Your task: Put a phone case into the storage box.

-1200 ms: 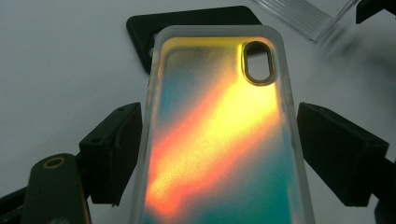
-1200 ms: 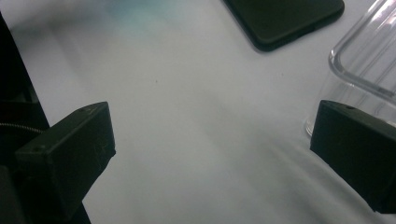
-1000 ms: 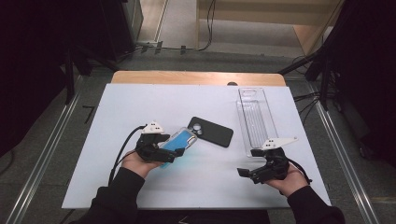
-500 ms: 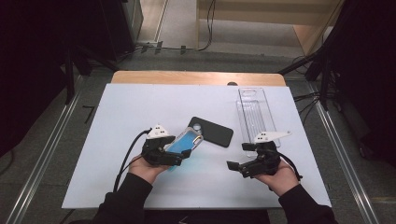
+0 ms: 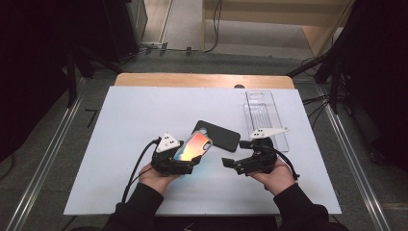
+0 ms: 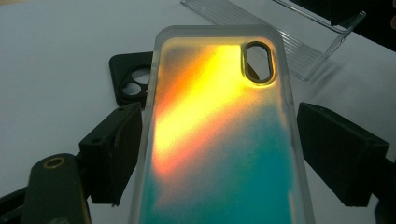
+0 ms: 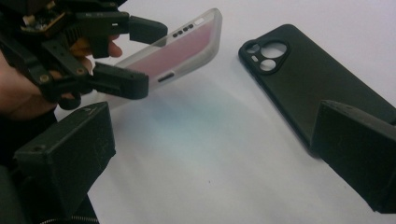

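Two phone cases matter here: the left gripper [image 5: 185, 161] pinches the iridescent case [image 5: 193, 146] across its width, tilted above the counter [image 5: 130, 115], presenting it. The right gripper [image 5: 231, 162], fingers spread and empty, faces the black case [image 5: 222, 136] lying flat.

White table [image 5: 120, 144] with black case [image 5: 219, 135], clear tray [image 5: 262, 113]

White table [image 5: 120, 125] on grey floor [image 5: 62, 120], dark surroundings
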Tool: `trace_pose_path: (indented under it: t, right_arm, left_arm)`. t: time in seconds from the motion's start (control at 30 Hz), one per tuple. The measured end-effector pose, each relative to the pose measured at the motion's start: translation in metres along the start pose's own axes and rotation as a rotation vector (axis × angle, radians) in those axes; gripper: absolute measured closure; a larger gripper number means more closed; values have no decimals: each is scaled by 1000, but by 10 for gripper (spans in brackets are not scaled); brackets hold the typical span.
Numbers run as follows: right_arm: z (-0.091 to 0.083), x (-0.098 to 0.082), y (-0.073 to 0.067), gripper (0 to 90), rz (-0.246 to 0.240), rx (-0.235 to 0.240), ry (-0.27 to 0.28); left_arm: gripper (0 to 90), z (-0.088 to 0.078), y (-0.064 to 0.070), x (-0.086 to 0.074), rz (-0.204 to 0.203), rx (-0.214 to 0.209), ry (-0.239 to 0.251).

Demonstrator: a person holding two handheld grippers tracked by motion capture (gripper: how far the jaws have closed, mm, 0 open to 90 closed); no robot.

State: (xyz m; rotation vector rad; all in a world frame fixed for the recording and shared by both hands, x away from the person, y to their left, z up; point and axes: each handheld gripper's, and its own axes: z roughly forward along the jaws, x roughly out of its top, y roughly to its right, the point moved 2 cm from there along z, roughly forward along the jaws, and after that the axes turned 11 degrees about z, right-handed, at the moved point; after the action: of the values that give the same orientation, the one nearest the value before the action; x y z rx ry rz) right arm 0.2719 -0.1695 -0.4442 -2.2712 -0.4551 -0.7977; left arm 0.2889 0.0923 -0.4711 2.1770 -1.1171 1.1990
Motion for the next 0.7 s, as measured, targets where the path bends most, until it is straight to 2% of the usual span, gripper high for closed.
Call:
trace_pose_path:
  t: [0.23,0.53,0.7]
  right_arm:
    - [8,13,-6,0,25,16,26]
    - [20,31,-15,0,38,19,47]
    - [26,38,-19,0,42,27,54]
  left_arm:
    - [169,0,2,-1,-2,32,49]
    - [169,2,7,-2,-23,43,144]
    - [170,1,11,-3,22,93,195]
